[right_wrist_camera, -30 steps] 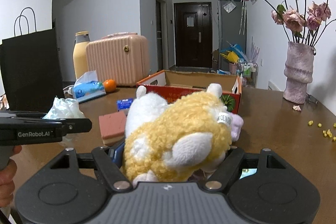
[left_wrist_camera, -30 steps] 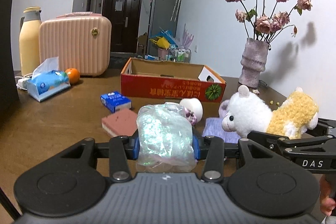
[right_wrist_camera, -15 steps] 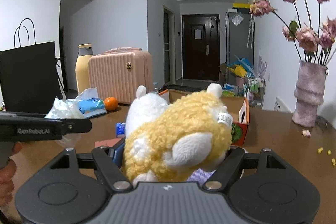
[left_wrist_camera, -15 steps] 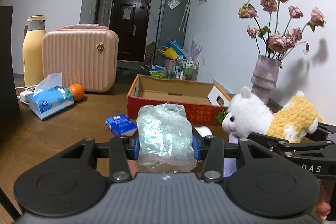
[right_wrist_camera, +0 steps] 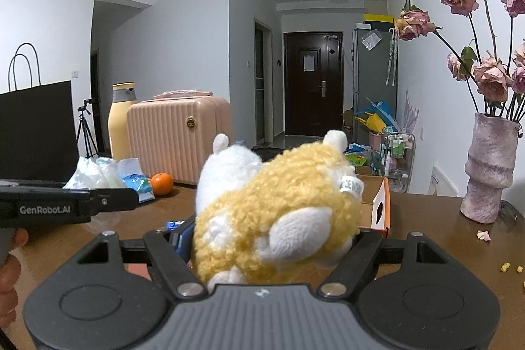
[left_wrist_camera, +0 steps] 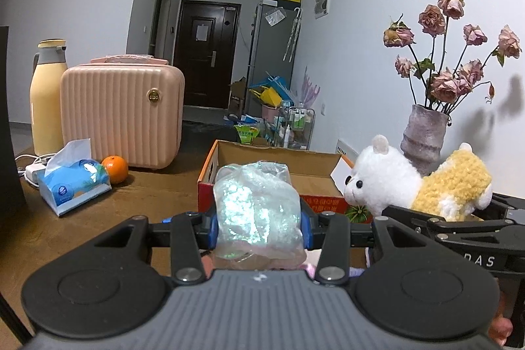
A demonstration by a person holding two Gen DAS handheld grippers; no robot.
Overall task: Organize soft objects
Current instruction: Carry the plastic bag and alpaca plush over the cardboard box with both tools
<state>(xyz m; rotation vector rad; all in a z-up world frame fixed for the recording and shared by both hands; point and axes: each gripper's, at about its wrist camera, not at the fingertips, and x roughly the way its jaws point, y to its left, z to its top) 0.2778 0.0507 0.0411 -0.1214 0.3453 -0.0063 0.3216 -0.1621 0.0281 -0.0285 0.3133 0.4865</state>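
My left gripper (left_wrist_camera: 259, 220) is shut on a crumpled clear plastic bag (left_wrist_camera: 257, 209), held above the brown table. Straight ahead of it lies an open red cardboard box (left_wrist_camera: 272, 164). My right gripper (right_wrist_camera: 269, 238) is shut on a yellow and white plush alpaca (right_wrist_camera: 279, 205), which fills the middle of the right wrist view. The same plush alpaca (left_wrist_camera: 416, 182) shows at the right of the left wrist view, level with the bag. In the right wrist view the left gripper (right_wrist_camera: 108, 202) and its bag (right_wrist_camera: 93, 171) reach in from the left, and the box corner (right_wrist_camera: 380, 202) shows behind the alpaca.
On the table stand a pink ribbed case (left_wrist_camera: 123, 117), a yellow flask (left_wrist_camera: 47, 97), a blue tissue pack (left_wrist_camera: 73, 184), an orange (left_wrist_camera: 115, 169) and a vase of dried roses (left_wrist_camera: 425, 133). A black paper bag (right_wrist_camera: 36, 127) stands at the left. Yellow crumbs (right_wrist_camera: 510, 267) lie at the right.
Both grippers have risen and moved forward toward the red box with their loads. The pink block, blue box and purple cloth on the table have dropped out of sight below the left gripper.
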